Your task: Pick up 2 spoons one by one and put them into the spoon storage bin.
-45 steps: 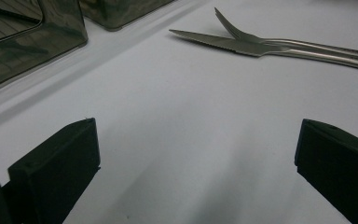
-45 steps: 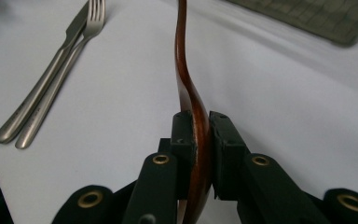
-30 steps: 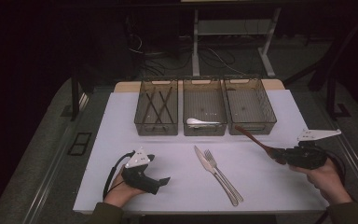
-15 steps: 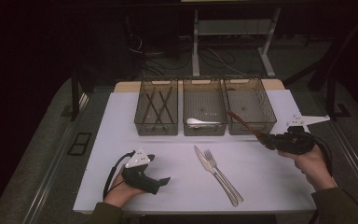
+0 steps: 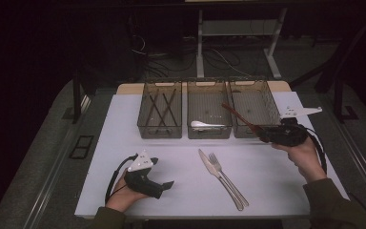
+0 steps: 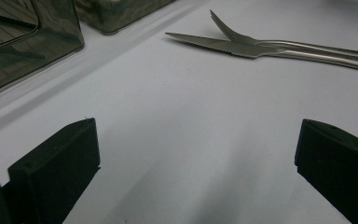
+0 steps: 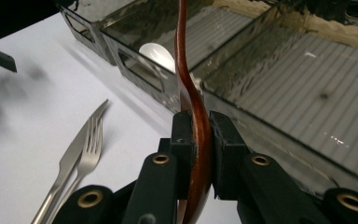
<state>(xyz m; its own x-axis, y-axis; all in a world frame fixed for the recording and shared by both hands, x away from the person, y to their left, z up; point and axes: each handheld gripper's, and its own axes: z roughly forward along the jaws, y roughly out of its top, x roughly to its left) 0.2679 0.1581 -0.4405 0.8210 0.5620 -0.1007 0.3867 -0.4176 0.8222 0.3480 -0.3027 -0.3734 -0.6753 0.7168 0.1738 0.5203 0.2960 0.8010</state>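
Note:
My right gripper [image 5: 265, 136] [image 7: 200, 140] is shut on the handle of a brown wooden spoon [image 5: 240, 118] [image 7: 186, 60]. The spoon slants up and away over the front wall between the middle bin [image 5: 208, 132] and the right bin [image 5: 250, 82]. At the front left of the white mat my left gripper [image 5: 167, 185] [image 6: 196, 158] rests low, open with nothing between its jaws. A steel knife [image 5: 217, 174] [image 6: 223, 46] and a steel fork [image 5: 228, 179] [image 6: 270, 43] lie side by side in the middle of the mat.
Three clear bins stand in a row at the back. The left bin [image 5: 158, 136] holds dark sticks, and a white spoon [image 5: 208, 125] [image 7: 156, 55] lies in the middle one. The table's edges drop off left and right.
My right gripper has risen and moved back toward the bins with the wooden spoon in it. The left gripper, knife and fork have stayed put.

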